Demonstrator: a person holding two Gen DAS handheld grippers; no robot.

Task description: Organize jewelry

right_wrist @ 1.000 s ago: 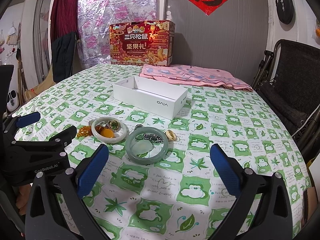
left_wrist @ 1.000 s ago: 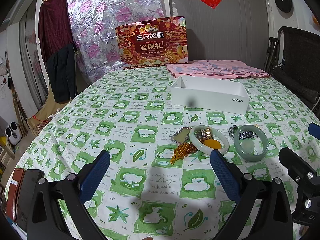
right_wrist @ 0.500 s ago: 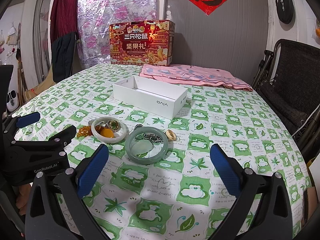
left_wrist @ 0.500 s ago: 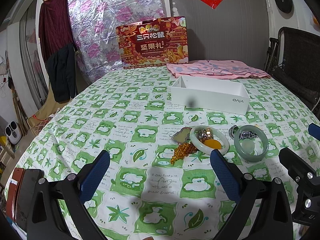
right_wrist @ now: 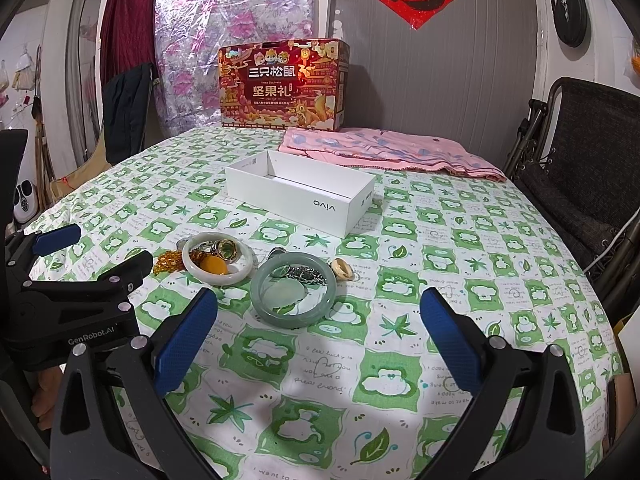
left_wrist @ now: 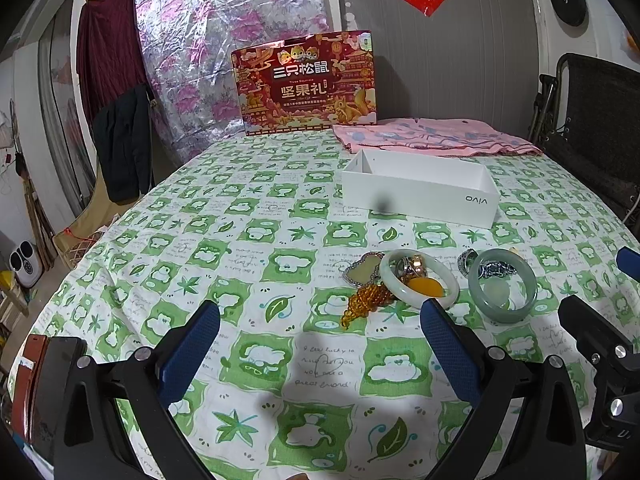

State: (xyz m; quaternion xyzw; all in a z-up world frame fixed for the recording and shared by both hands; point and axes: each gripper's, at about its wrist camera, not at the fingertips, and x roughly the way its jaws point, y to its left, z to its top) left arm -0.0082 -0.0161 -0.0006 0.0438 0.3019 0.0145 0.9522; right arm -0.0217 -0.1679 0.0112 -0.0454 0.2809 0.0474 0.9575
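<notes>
A pile of jewelry lies on the green-checked tablecloth [left_wrist: 256, 240]. A white bangle [left_wrist: 386, 276] [right_wrist: 190, 258] rings an orange stone [left_wrist: 426, 286] and some rings, with amber beads [left_wrist: 366, 300] and a heart pendant [left_wrist: 362, 272] beside it. To its right, a green bangle [left_wrist: 502, 314] [right_wrist: 294, 318] encloses a pale disc and a chain. A small cream ring [right_wrist: 343, 270] sits beside that. Behind them stands an open, empty white box [left_wrist: 420, 196] [right_wrist: 304, 204]. My left gripper [left_wrist: 320, 320] hovers open just short of the white bangle. My right gripper [right_wrist: 318, 308] is open in front of the green bangle.
At the table's far edge stand a red gift box [right_wrist: 280, 86] and a folded pink cloth [right_wrist: 384, 152]. A dark chair [right_wrist: 580, 168] is close on the right. A red-edged flat object [left_wrist: 24, 384] lies at the near left. The cloth falls away at the round table's left edge.
</notes>
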